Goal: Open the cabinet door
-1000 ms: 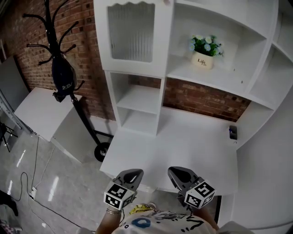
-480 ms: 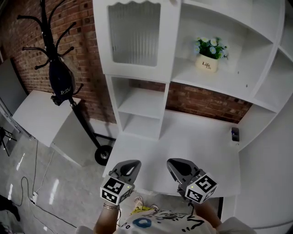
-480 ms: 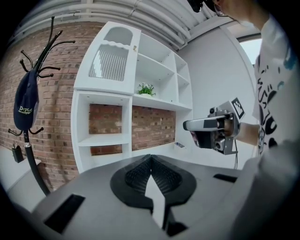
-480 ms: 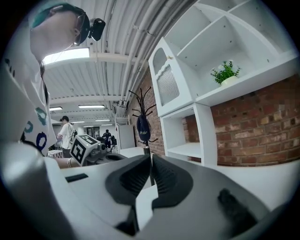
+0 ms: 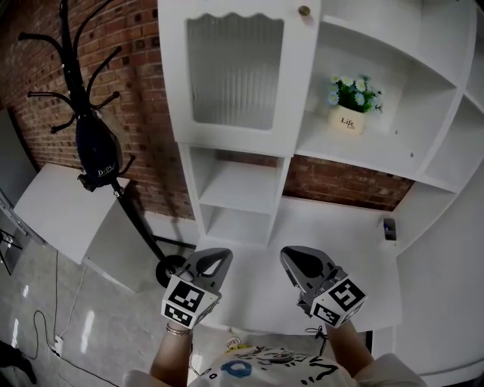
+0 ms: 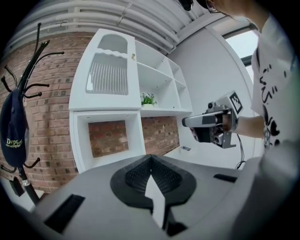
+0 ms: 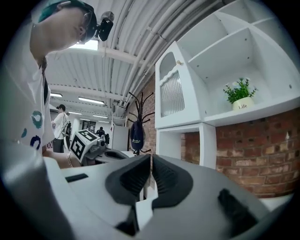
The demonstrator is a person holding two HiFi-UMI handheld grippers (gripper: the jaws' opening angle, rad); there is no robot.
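Observation:
The white cabinet door [image 5: 236, 72] with ribbed glass is closed, high on the shelf unit. Its small round knob [image 5: 304, 10] sits at the door's upper right corner. My left gripper [image 5: 214, 261] and right gripper [image 5: 296, 258] hover side by side over the front of the white desk [image 5: 333, 227], well below the door. Both are shut with nothing between their jaws. In the left gripper view the jaws [image 6: 150, 162] meet, and the door [image 6: 109, 77] lies ahead to the upper left. The right gripper view shows its jaws [image 7: 151, 160] together and the door [image 7: 173, 91] with its knob [image 7: 178, 62] far off.
A potted plant [image 5: 349, 106] stands on the open shelf right of the door. Open cubbies [image 5: 240, 189] lie below the door. A small dark object [image 5: 389, 227] rests at the desk's back right. A black coat rack with a dark bag [image 5: 97, 155] stands left, beside a low white table [image 5: 53, 208].
Both grippers have risen and moved forward over the desk toward the shelves, staying shut. The view has tilted up, so the door's knob now shows.

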